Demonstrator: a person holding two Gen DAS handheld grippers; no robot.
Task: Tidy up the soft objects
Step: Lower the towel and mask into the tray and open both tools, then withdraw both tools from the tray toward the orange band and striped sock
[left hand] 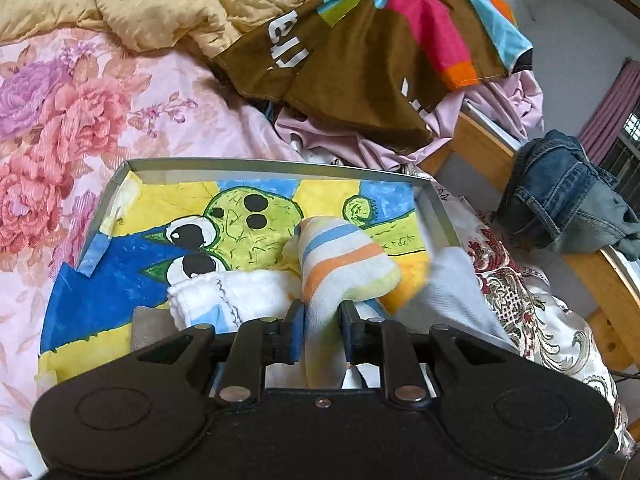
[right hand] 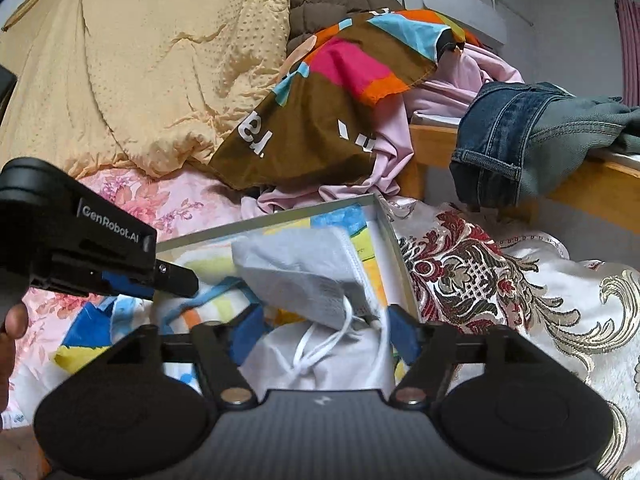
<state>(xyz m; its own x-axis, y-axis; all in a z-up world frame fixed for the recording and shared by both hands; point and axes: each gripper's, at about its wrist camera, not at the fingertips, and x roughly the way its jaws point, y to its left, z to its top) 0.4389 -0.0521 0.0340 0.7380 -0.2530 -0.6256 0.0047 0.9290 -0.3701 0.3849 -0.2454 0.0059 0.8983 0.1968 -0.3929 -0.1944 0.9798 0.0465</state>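
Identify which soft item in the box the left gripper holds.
The striped sock, pinched by the left gripper; the white cloth and grey mask lie loose.

The sock (left hand: 344, 256) is white with blue, orange and yellow stripes, the tray (left hand: 280, 166) bears a green, blue and yellow cartoon, the bedsheet (left hand: 80, 120) pink florals.

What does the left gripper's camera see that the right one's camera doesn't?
Only the left view shows the striped sock pinched in the left gripper, and the cartoon picture lining the box.

Only the right view shows the open right gripper over a grey face mask, plus an air conditioner.

Both show the box, yellow quilt and jeans.
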